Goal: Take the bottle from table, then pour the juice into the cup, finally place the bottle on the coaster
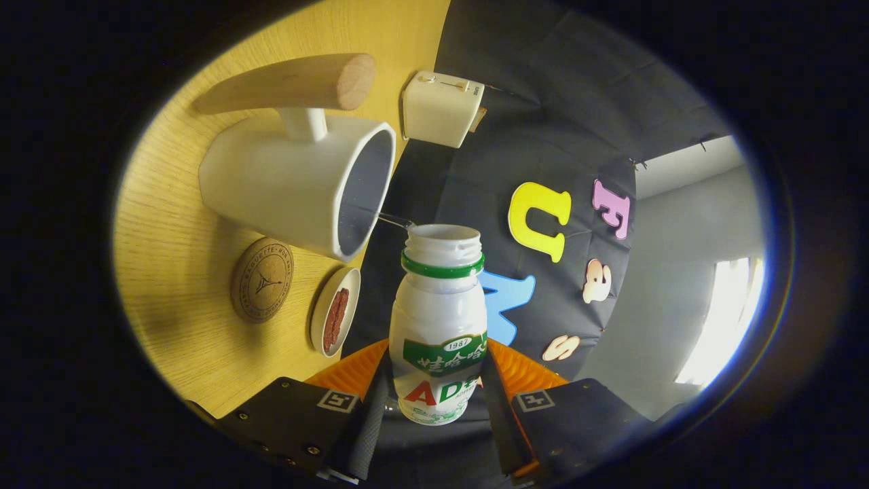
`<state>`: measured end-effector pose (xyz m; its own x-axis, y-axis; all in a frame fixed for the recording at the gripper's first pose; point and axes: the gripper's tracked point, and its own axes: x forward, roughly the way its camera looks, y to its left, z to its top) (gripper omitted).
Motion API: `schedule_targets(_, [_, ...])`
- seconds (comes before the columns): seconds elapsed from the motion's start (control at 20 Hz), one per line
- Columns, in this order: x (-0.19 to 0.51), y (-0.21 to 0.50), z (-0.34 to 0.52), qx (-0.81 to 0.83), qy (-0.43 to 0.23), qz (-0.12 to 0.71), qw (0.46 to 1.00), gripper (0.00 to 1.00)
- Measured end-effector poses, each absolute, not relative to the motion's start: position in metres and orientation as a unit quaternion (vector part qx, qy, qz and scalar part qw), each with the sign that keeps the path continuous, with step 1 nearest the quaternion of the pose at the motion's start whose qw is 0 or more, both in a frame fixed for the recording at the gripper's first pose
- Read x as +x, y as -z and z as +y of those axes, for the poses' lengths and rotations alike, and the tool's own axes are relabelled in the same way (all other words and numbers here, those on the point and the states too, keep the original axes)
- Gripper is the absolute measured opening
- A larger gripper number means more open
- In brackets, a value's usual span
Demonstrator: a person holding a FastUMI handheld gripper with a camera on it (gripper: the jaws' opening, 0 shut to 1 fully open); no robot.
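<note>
My gripper point(434, 380) is shut on a small white bottle point(440, 326) with a green label and green neck ring; its cap is off and both fingers press on its sides. The whole view is rolled sideways, so the wooden table point(176, 272) stands like a wall beside the bottle. The bottle's open mouth point(443, 239) sits just beside the rim of a white cup point(299, 183) with a thick wooden handle point(292, 85). No juice stream is visible. A round cork coaster point(261, 280) lies on the table beside the cup's base.
A small white dish point(335, 311) holding something dark red lies between the coaster and the bottle. A cream boxy appliance point(441, 109) stands at the table's far edge beyond the cup. A grey wall and a bright window point(719, 319) are off to the other side.
</note>
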<state>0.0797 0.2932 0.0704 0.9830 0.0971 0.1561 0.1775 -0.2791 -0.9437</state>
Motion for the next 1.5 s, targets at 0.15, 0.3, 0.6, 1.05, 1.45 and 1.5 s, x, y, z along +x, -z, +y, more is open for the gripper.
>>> schedule_targets(0.15, [0.08,-0.071,0.294,-0.801,0.035,-0.087,0.591,0.69])
schedule_targets(0.3, [0.079,-0.073,0.295,-0.804,0.036,-0.09,0.587,0.69])
schedule_targets(0.6, [0.079,-0.076,0.296,-0.808,0.039,-0.095,0.58,0.69])
schedule_targets(1.05, [0.078,-0.081,0.297,-0.816,0.046,-0.105,0.567,0.69])
schedule_targets(1.45, [0.076,-0.086,0.298,-0.819,0.051,-0.114,0.56,0.69])
schedule_targets(1.5, [0.076,-0.087,0.299,-0.82,0.052,-0.116,0.559,0.69])
